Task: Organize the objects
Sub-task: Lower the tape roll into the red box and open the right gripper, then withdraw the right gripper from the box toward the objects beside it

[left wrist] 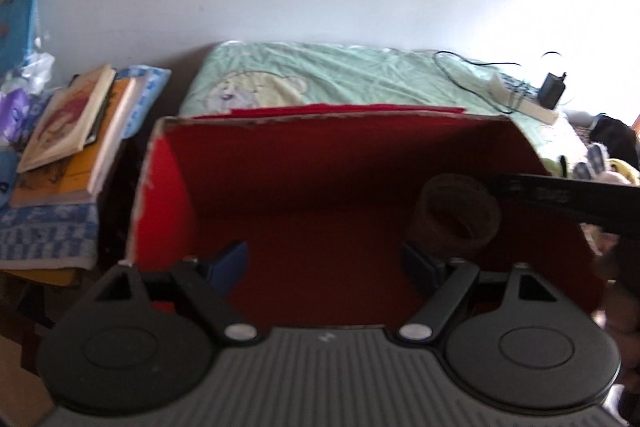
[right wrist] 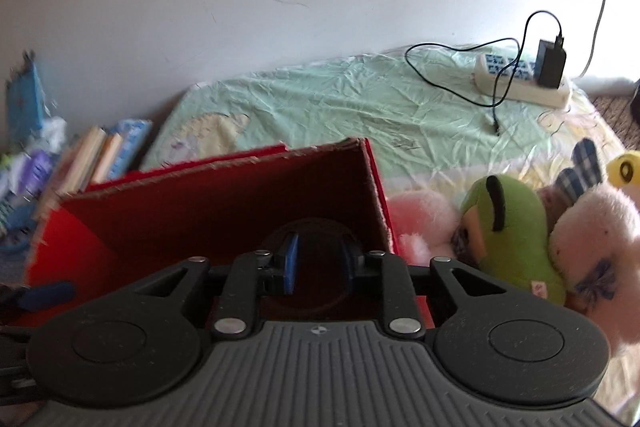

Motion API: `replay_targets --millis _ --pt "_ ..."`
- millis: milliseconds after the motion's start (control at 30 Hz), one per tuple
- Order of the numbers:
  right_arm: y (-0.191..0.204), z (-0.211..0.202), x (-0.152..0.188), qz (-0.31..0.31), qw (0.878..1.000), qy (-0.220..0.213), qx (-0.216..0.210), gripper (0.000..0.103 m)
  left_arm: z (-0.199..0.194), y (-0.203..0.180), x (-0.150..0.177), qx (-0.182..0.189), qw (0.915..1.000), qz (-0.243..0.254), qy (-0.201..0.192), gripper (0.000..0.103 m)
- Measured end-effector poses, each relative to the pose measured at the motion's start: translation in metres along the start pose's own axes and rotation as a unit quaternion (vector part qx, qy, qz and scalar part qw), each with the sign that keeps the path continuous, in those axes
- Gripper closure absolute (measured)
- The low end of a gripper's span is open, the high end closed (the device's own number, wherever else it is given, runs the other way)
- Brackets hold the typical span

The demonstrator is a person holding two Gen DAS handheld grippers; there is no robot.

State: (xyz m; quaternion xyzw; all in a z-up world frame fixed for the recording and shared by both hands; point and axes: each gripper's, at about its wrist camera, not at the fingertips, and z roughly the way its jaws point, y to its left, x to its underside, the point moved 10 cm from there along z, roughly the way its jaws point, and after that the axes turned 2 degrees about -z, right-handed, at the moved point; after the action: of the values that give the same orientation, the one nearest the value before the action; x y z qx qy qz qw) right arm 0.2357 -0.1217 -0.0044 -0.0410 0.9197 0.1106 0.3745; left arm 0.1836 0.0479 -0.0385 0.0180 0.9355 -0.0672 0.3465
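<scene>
Left tongs (left wrist: 324,259) hung released over the red box (left wrist: 168,163); right tongs (right wrist: 320,263), slightly parted, straddled a dark cup (left wrist: 456,219) inside it, probably light, rigid, best gripped across its rim.

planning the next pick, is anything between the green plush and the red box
Yes: a pink plush lies between the green plush and the red box, against its side wall. The box top is open.
</scene>
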Motion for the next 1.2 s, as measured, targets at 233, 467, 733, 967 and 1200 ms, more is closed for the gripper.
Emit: replay_targets --millis 233,467,733,967,1200 --pt "0.044 -0.004 0.018 -0.018 0.989 0.067 -0.129 0.077 0.013 0.007 0.000 -0.038 0.9991 0.014 0.011 0.023" --pt "0.036 0.028 0.034 0.013 0.988 0.120 -0.099 0.077 0.022 0.005 0.008 -0.084 0.9949 0.053 0.019 0.021" --pt "0.022 0.017 0.030 0.065 0.990 0.082 -0.100 0.077 0.020 0.006 0.008 -0.100 0.9933 0.053 0.022 0.022" --pt "0.025 -0.018 0.021 0.034 0.993 0.012 -0.111 0.077 0.002 -0.004 0.003 -0.106 0.9929 0.051 0.018 0.025" --pt "0.027 -0.052 0.025 -0.010 0.994 -0.037 -0.103 0.076 -0.028 -0.017 0.009 -0.109 0.9926 0.050 0.019 0.027"
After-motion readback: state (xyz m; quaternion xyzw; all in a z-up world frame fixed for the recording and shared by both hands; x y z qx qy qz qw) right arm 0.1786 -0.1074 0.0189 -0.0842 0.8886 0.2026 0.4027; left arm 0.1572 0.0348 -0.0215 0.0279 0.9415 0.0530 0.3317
